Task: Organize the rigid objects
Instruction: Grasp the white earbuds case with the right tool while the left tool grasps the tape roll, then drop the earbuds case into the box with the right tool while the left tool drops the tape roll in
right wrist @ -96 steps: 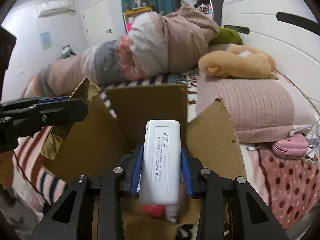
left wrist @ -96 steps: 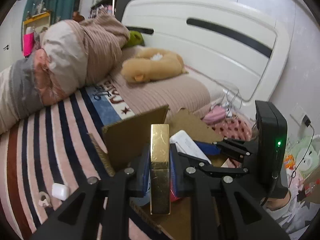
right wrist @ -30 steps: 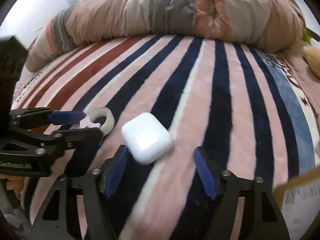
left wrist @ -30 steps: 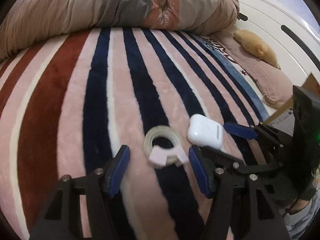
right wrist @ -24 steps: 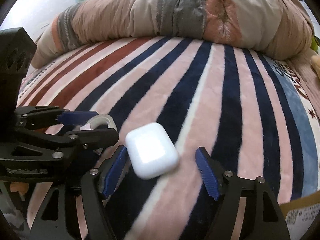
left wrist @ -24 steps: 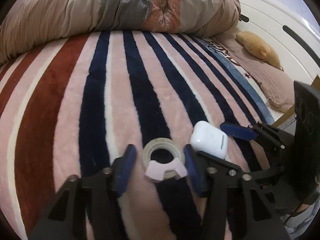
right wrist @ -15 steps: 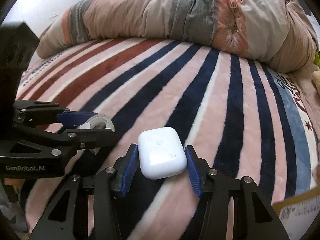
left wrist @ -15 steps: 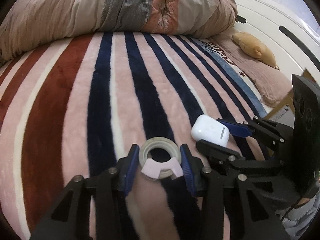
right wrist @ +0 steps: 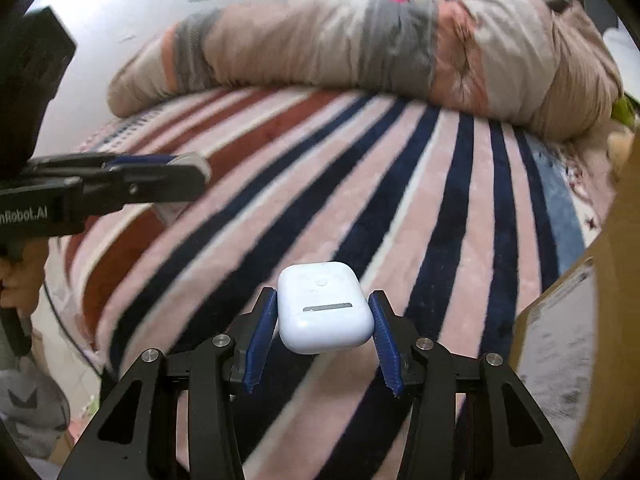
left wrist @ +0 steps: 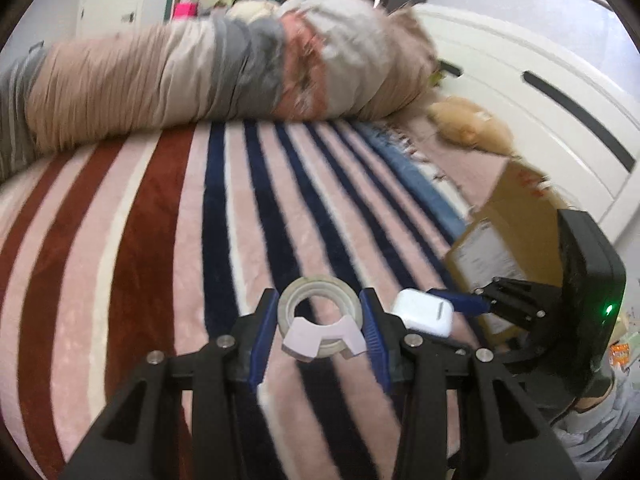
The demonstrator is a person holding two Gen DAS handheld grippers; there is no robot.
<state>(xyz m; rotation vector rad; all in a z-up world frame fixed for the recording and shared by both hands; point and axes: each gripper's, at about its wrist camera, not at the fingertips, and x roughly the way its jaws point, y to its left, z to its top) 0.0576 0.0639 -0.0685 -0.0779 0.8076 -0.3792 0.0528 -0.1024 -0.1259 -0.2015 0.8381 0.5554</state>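
Both pairs of fingers are closed on small things and carried clear of the bed. From the left wrist camera, the left gripper [left wrist: 320,330] has its blue fingers [left wrist: 262,340] pressed on either side of a tape roll [left wrist: 319,320], a clear ring with a pale pink cutter at its near edge; the roll sits level between them, above the striped blanket [left wrist: 160,240]. Just to its right the right gripper [left wrist: 460,320] shows side-on with the white earbud case [left wrist: 424,312] in it, and beyond that stands the cardboard box [left wrist: 508,220], its flap up, near the white headboard [left wrist: 540,100]. A rolled quilt [left wrist: 200,72] lies across the far side of the bed; the background is blurred. From the right wrist camera, the right gripper's fingers [right wrist: 260,344] clamp the earbud case by its two sides, hinge line facing the camera, with the blanket well below. The left gripper reaches in from the left edge with the tape roll only partly visible at its tip, and a hand [right wrist: 20,280] grips its handle. The box wall fills the right edge. By my reading, the step in hand is the carry: both things are picked up and need to go into the box. The next move calls for swinging both grippers toward the box, clearing the raised flap, keeping them from bumping each other, and letting go only once over the opening.
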